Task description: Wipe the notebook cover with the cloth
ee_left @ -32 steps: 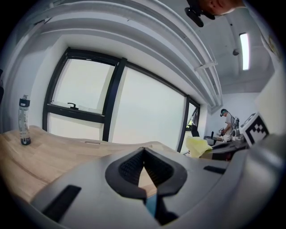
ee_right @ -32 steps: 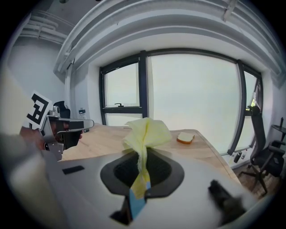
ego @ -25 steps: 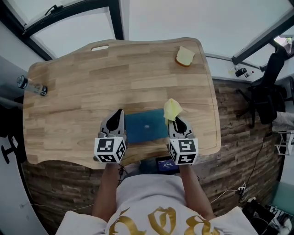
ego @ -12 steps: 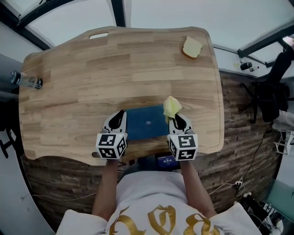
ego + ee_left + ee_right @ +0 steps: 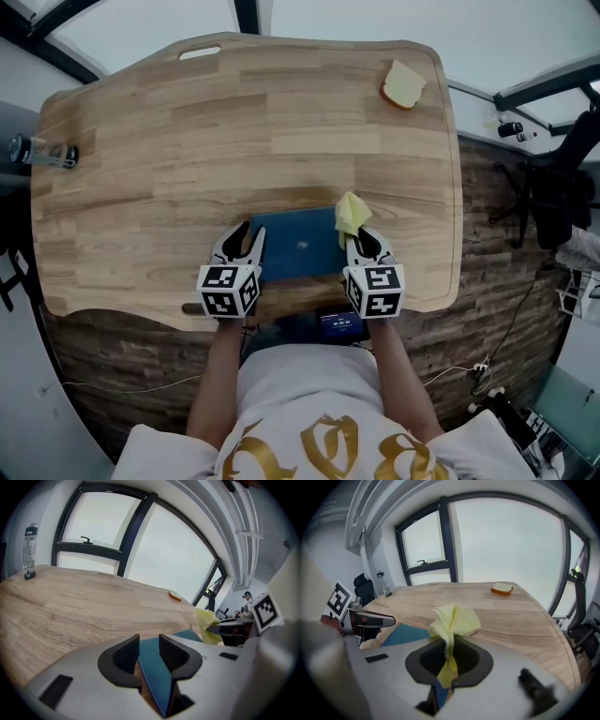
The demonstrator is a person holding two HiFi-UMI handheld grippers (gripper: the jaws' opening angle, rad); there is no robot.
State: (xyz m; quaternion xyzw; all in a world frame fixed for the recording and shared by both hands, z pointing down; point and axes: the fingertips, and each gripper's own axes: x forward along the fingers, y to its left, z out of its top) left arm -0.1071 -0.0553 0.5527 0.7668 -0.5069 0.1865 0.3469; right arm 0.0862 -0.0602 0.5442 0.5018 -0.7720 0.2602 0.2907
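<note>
A blue notebook (image 5: 298,246) lies near the front edge of the wooden table (image 5: 234,122), between my two grippers. My left gripper (image 5: 246,234) is at the notebook's left edge. That edge (image 5: 154,667) runs between the jaws, which have just been opening, and a gap shows beside the left pad. My right gripper (image 5: 361,240) is at the notebook's right edge, shut on a crumpled yellow cloth (image 5: 351,216). The cloth (image 5: 453,619) sticks up out of the jaws, and a strip of blue shows below it.
A clear bottle (image 5: 42,153) lies at the table's far left edge. A yellow sponge-like block (image 5: 403,86) sits at the far right corner. A small dark device (image 5: 337,325) is below the table's front edge, at the person's lap. A black chair (image 5: 553,187) stands to the right.
Both grippers have come down towards the table with the notebook between them. The left jaws have spread apart on the notebook's edge. The right gripper still holds the cloth.
</note>
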